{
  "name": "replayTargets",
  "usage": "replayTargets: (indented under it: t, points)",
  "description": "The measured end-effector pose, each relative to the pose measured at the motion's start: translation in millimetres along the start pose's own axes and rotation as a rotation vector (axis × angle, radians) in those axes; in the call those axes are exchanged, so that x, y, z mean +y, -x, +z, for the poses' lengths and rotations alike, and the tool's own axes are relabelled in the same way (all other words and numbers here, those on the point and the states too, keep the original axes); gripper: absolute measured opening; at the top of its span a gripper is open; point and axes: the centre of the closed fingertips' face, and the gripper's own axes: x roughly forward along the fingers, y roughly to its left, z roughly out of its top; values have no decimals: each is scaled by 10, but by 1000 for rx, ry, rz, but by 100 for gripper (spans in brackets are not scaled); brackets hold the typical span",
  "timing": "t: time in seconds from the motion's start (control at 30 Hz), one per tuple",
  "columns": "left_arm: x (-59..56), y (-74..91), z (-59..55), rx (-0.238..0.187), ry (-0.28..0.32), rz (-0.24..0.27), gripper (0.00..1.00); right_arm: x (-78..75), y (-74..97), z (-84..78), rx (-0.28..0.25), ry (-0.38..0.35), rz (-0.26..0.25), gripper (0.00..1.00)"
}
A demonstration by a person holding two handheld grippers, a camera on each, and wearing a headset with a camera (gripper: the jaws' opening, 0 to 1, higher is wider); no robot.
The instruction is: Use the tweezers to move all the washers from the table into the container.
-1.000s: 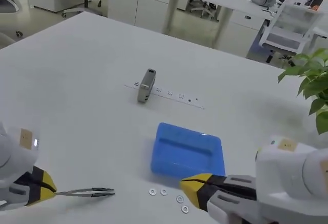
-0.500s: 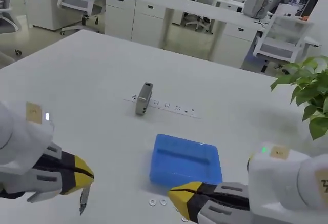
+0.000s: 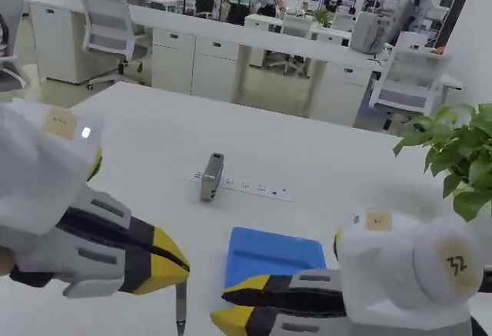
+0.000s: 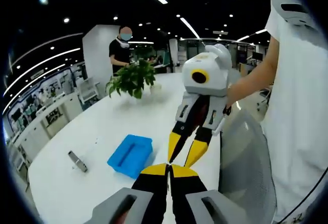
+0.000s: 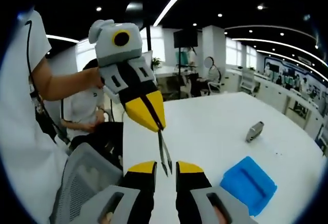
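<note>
Steel tweezers are held at their rear end by the left gripper, whose yellow-tipped fingers are clenched on them so that the points hang downward. In the right gripper view the two points are seen dipping into the gap between the fingers of the right gripper; those fingers are spread apart and nothing is grasped by them. Whether the points are touched by either finger cannot be told.

Both grippers are raised above the white table. The blue container lies on it just beyond the two grippers, with a power strip and a grey adapter further back and a plant off to the right.

The tweezers are judged to be light, thin and springy, with smooth arms that could twist or slide out under a loose grip. They are best taken across the flat of both arms, around the middle, so that the points are closed by squeezing and reopen when the squeeze is eased. A hold too near the points would leave no reach; one too near the joined end would not close them. The washers are judged to be small, flat and slippery, and are likely to be pinched most securely across the ring, one point through the hole.
</note>
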Motion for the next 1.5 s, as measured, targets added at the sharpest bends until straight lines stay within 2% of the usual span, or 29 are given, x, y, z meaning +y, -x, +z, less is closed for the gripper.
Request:
replayTargets:
  t: [0.1,0.2,0.33,0.53,0.63,0.67,0.7,0.77,0.8,0.83,0.9,0.93,0.97,1.03,1.13,1.17,1.27,1.4,1.5]
  points:
    - [-92,11,103,-7,-23,-36,0,61,-14,-1,16,34,21,14]
    - [-189,12,193,-7,-52,-65,0,112,-16,26,11,35,47,13]
    - [-270,0,251,-8,-74,-89,0,186,-20,46,15,48,76,9]
    - [-286,-39,197,2,-80,-103,0,216,-53,-8,29,61,91,4]
    - [-270,-79,167,-5,-82,-85,0,199,-78,-49,34,82,82,3]
    - [-193,-44,109,-14,-71,-81,0,185,-89,-64,35,89,77,3]
    - [-164,-43,92,-20,-57,-73,0,176,-98,-74,35,85,76,3]
    - [-103,-22,27,-31,21,-72,1,151,-120,-101,34,63,77,2]
    - [-33,12,-18,-49,75,-65,7,139,-127,-111,31,56,76,2]
    - [23,28,-38,-68,100,-50,12,118,-139,-128,30,47,73,2]
    - [169,68,-104,-98,139,11,18,66,-150,-155,27,35,61,2]
    - [116,23,-89,-103,158,41,20,30,-152,-165,24,30,51,2]
    - [103,18,-149,-97,205,55,21,-28,-155,-184,20,29,34,2]
    - [112,30,-250,-96,246,74,23,-136,-161,-227,16,26,6,2]
    - [-20,-59,-347,-95,323,117,30,-268,-167,-279,6,5,-21,2]
    - [-32,-73,-384,-114,360,150,32,-313,-168,-297,3,-2,-30,2]
    - [-96,-111,-469,-138,443,204,39,-487,-169,-372,-5,-27,-64,2]
    - [-80,-136,-588,-126,476,319,46,-672,-190,-452,-10,-49,-86,3]
    - [-132,-180,-623,-118,488,330,48,-795,-221,-515,-13,-74,-98,3]
